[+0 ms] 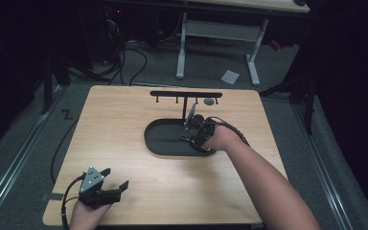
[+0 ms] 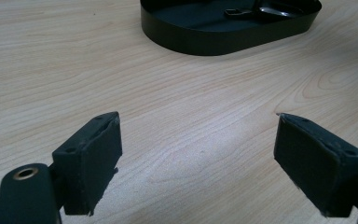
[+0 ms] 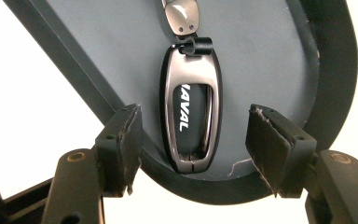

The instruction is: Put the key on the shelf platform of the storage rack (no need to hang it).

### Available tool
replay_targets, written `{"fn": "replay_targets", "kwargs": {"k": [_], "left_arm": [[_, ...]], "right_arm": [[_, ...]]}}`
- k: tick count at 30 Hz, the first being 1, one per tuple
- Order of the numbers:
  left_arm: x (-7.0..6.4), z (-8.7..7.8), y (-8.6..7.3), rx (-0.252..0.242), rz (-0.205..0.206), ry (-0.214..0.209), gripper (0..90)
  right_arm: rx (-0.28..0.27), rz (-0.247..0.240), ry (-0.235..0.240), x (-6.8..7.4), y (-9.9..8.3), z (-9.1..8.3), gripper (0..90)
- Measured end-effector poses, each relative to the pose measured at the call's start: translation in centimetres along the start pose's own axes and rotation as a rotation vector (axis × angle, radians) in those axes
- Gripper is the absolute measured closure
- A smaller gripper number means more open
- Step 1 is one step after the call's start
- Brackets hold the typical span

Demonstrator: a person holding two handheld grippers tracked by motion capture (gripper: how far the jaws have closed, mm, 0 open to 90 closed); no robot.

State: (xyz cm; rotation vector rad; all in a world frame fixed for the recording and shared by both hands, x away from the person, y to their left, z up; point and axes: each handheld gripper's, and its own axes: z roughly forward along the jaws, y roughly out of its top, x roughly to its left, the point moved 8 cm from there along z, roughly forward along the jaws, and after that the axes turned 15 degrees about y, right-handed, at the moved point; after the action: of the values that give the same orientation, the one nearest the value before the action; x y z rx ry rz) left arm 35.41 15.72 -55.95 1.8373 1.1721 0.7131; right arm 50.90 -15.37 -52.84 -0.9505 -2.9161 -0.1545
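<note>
A metal key fob with white lettering lies flat in a black oval tray, its clip end pointing away. My right gripper hovers open just over the fob's near end, one jaw on each side, not touching it. From above, the right gripper sits over the right part of the tray. My left gripper rests open near the table's front left corner, nothing between its jaws. In the left gripper view the left gripper faces bare wood, with the tray farther ahead.
A black rack with small hooks stands on a post behind the tray. The light wooden table ends close behind the left hand. Beyond the table stand a white desk frame and cables on grey floor.
</note>
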Motion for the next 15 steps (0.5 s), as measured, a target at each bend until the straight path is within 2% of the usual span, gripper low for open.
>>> {"fn": "replay_targets", "kwargs": {"k": [15], "left_arm": [[-0.2, 0.1, -0.2, 0.010, 0.015, -0.004, 15.9]], "right_arm": [[-0.054, 0.012, -0.011, 0.2, -2.2, -1.0, 35.9]]}}
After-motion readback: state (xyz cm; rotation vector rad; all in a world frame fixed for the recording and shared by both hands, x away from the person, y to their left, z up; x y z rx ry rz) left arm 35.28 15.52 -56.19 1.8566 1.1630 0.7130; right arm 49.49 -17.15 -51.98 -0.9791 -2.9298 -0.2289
